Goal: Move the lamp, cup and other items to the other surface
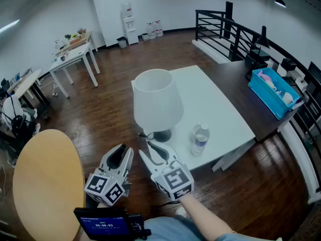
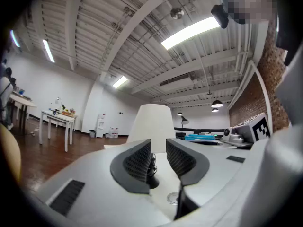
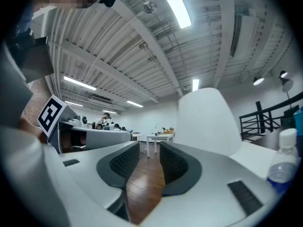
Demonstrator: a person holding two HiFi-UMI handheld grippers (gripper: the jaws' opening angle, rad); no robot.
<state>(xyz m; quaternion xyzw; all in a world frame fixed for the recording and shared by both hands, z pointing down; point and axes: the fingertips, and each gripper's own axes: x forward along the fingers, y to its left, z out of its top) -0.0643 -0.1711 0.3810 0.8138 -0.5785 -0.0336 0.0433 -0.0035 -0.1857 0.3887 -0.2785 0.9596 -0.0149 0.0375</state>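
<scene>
A lamp with a white shade and a dark base stands near the front edge of the white table. A clear water bottle stands to its right. My left gripper hovers off the table's front corner, pointing at the lamp. Its jaws stand slightly apart with nothing between them. In the left gripper view the shade rises beyond the gripper. My right gripper is just short of the lamp base, open and empty. The right gripper view shows the shade and the bottle right of the gripper.
A round wooden table sits at the lower left. A dark table holding a blue bin adjoins the white table on the right, beside a black railing. White desks stand at the back left on the wood floor.
</scene>
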